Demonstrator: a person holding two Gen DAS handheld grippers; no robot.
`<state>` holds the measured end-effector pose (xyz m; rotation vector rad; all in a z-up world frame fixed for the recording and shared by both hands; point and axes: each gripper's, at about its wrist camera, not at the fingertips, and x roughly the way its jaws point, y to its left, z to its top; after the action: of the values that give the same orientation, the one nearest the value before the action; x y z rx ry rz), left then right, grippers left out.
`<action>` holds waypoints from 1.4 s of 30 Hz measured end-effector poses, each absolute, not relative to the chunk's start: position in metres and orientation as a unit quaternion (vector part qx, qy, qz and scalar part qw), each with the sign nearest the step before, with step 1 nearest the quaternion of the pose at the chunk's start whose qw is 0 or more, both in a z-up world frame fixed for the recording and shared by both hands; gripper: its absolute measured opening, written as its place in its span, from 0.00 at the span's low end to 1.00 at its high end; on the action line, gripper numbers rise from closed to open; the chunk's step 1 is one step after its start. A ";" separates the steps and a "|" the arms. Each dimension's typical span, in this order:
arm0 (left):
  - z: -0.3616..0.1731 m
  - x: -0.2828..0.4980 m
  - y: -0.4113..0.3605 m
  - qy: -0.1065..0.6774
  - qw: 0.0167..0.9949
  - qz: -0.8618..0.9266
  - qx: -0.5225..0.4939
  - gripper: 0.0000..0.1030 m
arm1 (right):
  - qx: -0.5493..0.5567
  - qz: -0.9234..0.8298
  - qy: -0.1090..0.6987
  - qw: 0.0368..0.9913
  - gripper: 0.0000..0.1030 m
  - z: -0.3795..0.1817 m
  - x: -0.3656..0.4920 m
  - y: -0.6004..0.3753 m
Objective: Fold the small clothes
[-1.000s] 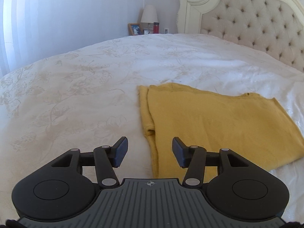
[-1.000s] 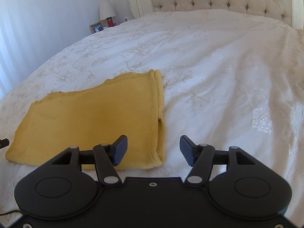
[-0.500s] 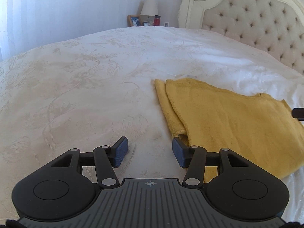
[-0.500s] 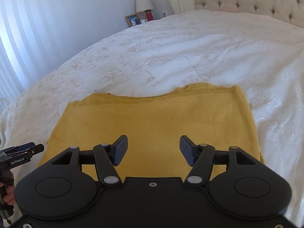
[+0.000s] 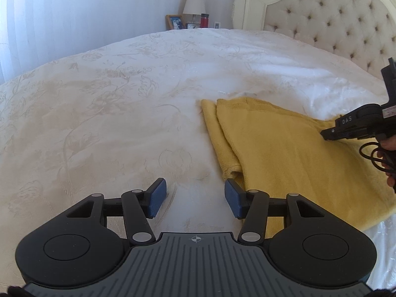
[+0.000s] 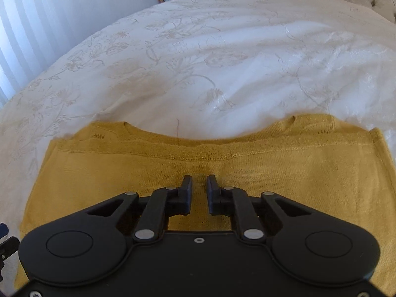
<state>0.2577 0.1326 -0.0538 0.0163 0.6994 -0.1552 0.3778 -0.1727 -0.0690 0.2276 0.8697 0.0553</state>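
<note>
A folded mustard-yellow knit garment (image 5: 292,153) lies flat on the white bedspread (image 5: 123,113). My left gripper (image 5: 195,196) is open and empty, low over the bedspread just left of the garment's folded left edge. In the right wrist view the garment (image 6: 309,173) fills the lower half, neckline edge toward the far side. My right gripper (image 6: 199,188) hovers over the garment's middle with its jaws nearly together, a narrow gap between them, holding nothing I can see. It also shows at the right edge of the left wrist view (image 5: 346,130).
The embroidered bedspread (image 6: 210,57) stretches away on all sides. A tufted cream headboard (image 5: 334,17) stands at the far right. A nightstand with a lamp (image 5: 194,6), photo frame (image 5: 174,22) and red bottle (image 5: 203,20) sits by the far wall.
My right gripper swung from the garment's right edge to over its middle and its jaws narrowed from wide open to nearly together. My left gripper shifted left, off the garment's edge.
</note>
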 end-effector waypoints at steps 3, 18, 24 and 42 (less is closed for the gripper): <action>-0.054 0.259 0.134 0.344 0.936 -0.075 0.001 0.49 | 0.113 0.023 0.426 0.897 0.11 -0.068 0.379 -0.174; -0.060 0.254 0.139 0.348 0.934 -0.077 -0.041 0.57 | 0.061 0.078 0.410 0.907 0.25 -0.033 0.298 -0.153; -0.060 0.248 0.136 0.352 0.932 -0.083 -0.028 0.57 | 0.066 0.089 0.445 0.889 0.25 -0.058 0.255 -0.142; -0.071 0.251 0.131 0.356 0.930 -0.082 -0.030 0.70 | 0.207 -0.039 0.344 0.915 0.99 -0.018 0.243 -0.305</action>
<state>0.2515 0.1313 -0.0711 -0.0612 0.7285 -0.1681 0.2430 -0.3053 -0.0184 0.4259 0.7085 -0.0810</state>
